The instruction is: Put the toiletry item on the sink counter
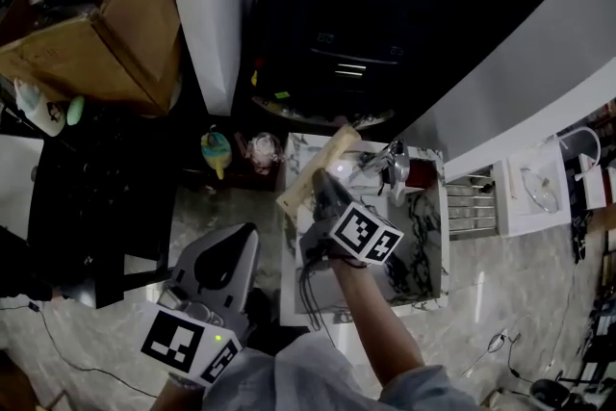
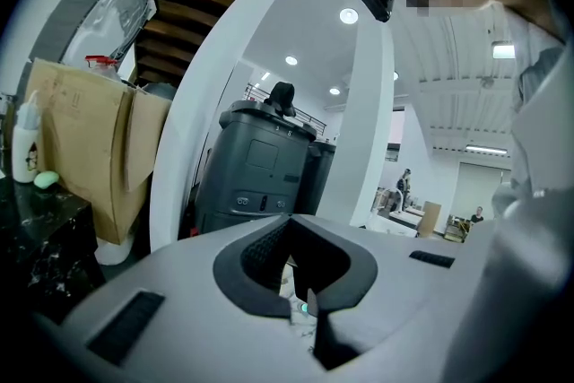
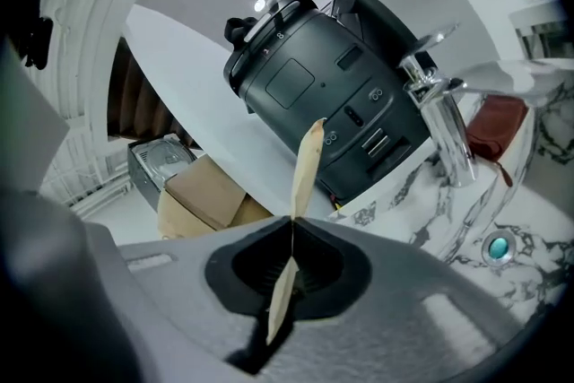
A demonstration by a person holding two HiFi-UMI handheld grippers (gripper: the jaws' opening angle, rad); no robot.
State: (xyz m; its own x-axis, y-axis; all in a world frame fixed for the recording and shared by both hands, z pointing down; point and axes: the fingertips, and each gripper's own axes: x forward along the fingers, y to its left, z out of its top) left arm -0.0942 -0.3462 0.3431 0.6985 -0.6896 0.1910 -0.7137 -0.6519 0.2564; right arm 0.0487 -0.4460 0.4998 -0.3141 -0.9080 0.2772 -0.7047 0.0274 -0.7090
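Note:
My right gripper (image 1: 322,180) is shut on a thin, flat tan toiletry item (image 1: 318,170), which slants above the back left corner of the white marble sink counter (image 1: 428,250). In the right gripper view the item (image 3: 306,161) shows edge-on, pinched where the jaws (image 3: 291,224) meet. A chrome faucet (image 3: 441,126) and a red-brown object (image 3: 499,126) stand at the counter's back, and a teal drain (image 3: 496,247) lies in the basin. My left gripper (image 1: 241,236) hangs low to the left of the counter, shut, with nothing between its jaws (image 2: 303,305).
A dark grey machine (image 1: 385,14) stands behind the counter beside a white pillar (image 1: 207,5). A cardboard box (image 1: 106,34) and a white bottle (image 1: 38,106) sit at the left on a black surface. Small objects (image 1: 217,149) lie on the floor. Cables trail near my feet.

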